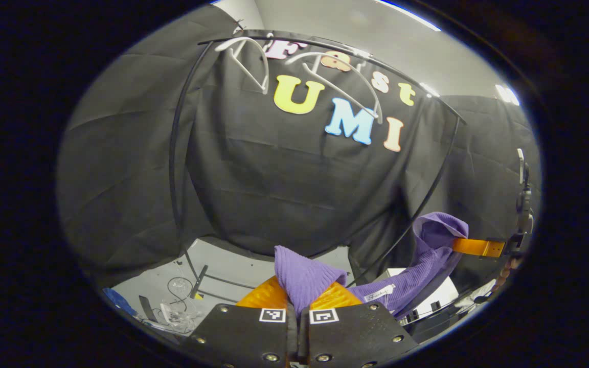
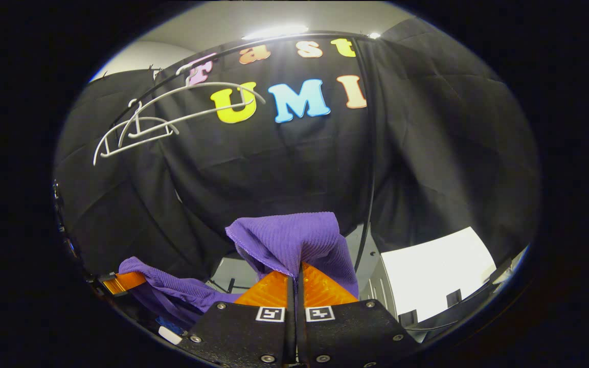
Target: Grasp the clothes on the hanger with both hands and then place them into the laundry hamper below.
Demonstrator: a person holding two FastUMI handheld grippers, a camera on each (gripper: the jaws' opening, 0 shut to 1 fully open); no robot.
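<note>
In the left gripper view, a fold of the purple garment [image 1: 304,278] is being pinched between the two fingers of the left gripper [image 1: 298,299], which are closed tight on the cloth. From that pinch the ribbed fabric is being stretched off to the gripper's right, where a white label is seen on it, and up to the right gripper [image 1: 478,248], by which its far end is being clamped. Well above the left gripper, two white hangers [image 1: 325,71] are being carried bare on the black rail [image 1: 325,46] of the clothes rack. A white-sided hamper [image 1: 443,296] is glimpsed below and behind the stretched cloth, though little of it can be made out.

In the right gripper view, another bunch of the same garment [image 2: 294,240] is being gripped between the closed fingers of the right gripper [image 2: 294,283], with cloth draped over both fingers. The fabric is being trailed down to that gripper's left, toward the left gripper [image 2: 123,282]. The hangers [image 2: 161,128] are seen high up to its left, and the hamper's white wall [image 2: 437,271] is lying low to its right.
</note>
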